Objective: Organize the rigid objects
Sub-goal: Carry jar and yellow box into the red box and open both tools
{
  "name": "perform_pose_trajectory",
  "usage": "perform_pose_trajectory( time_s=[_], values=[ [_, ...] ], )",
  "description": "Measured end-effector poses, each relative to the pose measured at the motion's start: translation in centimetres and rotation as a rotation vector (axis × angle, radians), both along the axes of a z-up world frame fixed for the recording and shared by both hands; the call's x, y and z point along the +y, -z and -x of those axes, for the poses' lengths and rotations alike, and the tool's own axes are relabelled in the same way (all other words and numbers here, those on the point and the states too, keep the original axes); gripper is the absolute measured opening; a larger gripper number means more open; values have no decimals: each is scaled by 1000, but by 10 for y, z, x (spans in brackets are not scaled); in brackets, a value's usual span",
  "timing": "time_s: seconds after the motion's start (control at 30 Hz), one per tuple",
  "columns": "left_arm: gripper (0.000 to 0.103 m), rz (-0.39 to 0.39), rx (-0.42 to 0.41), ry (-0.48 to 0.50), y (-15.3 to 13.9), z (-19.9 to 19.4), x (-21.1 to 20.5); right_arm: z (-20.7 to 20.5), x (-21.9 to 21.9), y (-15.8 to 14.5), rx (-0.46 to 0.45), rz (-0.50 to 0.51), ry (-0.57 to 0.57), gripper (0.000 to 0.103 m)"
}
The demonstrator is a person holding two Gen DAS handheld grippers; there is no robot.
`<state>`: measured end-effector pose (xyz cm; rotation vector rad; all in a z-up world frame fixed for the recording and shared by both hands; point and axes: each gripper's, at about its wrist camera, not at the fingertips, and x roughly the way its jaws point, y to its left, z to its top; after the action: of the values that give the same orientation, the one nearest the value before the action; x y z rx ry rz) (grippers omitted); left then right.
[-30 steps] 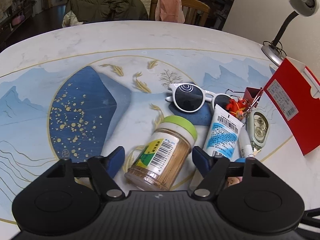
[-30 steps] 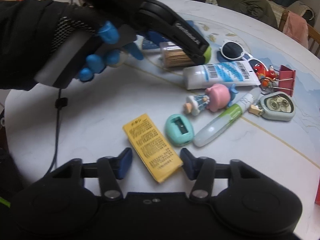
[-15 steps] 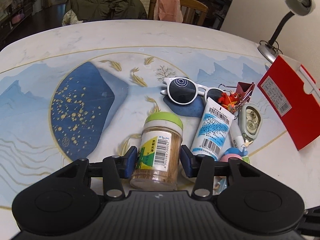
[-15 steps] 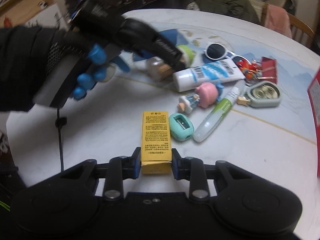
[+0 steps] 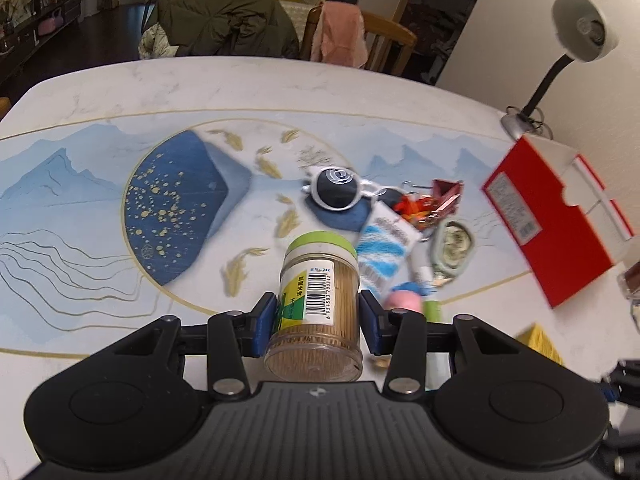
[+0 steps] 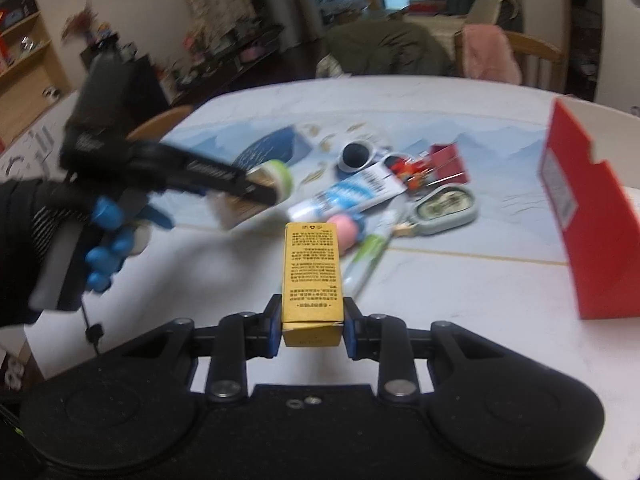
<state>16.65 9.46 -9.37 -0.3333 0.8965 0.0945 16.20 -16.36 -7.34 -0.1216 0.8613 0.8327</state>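
Observation:
My left gripper point(image 5: 318, 320) is shut on a clear toothpick jar point(image 5: 318, 296) with a green lid, which hangs above the table. In the right wrist view that jar point(image 6: 256, 192) shows in the left gripper at the left, carried by a gloved hand point(image 6: 48, 248). My right gripper point(image 6: 311, 320) is shut on a long yellow box point(image 6: 311, 276), lifted off the tabletop. A corner of the yellow box point(image 5: 540, 342) shows at the lower right of the left wrist view.
On the patterned table point(image 5: 120, 92) lie white sunglasses point(image 5: 338, 188), a blue-white tube point(image 5: 384, 244), a red binder clip point(image 5: 444, 196), a green oval case point(image 5: 454, 248), a pink figurine point(image 5: 404, 300) and a green-white pen point(image 6: 366, 258). A red open box point(image 6: 580, 216) stands right; a desk lamp point(image 5: 576, 40) behind.
Both grippers closed on their objects, the left on the jar and the right on the yellow box, and both lifted them off the table. The right gripper rolled, bringing the box straight.

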Motion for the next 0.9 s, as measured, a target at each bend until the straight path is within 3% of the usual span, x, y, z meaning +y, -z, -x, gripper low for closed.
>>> perform_pose_trajectory(
  time_s=[0.53,0.9],
  values=[
    [43,51,-114,111,-68,-8,-101,-50,-83,-48,-93,-61,205,28],
    [43,36,-132,190,-78,-57,-190,-100,-144,-59,-150,-63,279,28]
  ],
)
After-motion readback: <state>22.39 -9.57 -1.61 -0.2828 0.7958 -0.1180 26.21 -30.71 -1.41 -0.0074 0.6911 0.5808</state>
